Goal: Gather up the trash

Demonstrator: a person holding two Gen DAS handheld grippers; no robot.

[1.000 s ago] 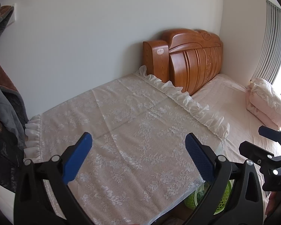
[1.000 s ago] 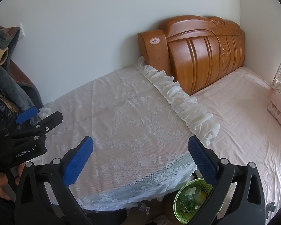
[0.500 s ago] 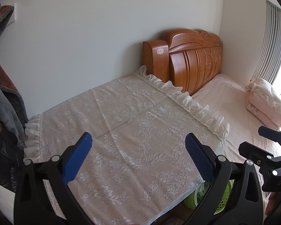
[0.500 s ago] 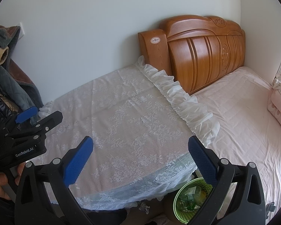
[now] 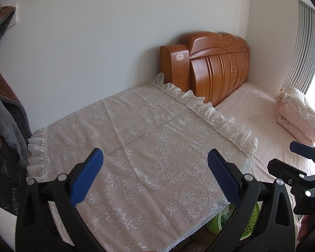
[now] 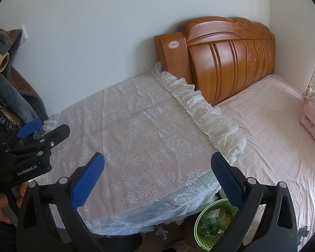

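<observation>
A green mesh trash basket (image 6: 212, 220) with scraps inside stands on the floor between the lace-covered table and the bed; it also peeks out behind my left gripper's right finger as the basket (image 5: 215, 223). A crumpled white paper scrap (image 6: 161, 231) lies on the floor left of the basket, under the lace edge. My left gripper (image 5: 155, 175) hovers open over the lace cloth, nothing between its blue pads. My right gripper (image 6: 157, 175) is open too, above the table's front edge and the basket. Each gripper shows at the side of the other's view.
A white lace cloth (image 6: 140, 130) with a ruffled edge covers the table. A wooden headboard (image 6: 226, 56) and pink bed (image 6: 268, 126) lie right, with a folded pink quilt (image 5: 300, 115). Dark clothes (image 6: 8, 88) hang at the left. A hand (image 6: 0, 208) holds the left gripper's handle.
</observation>
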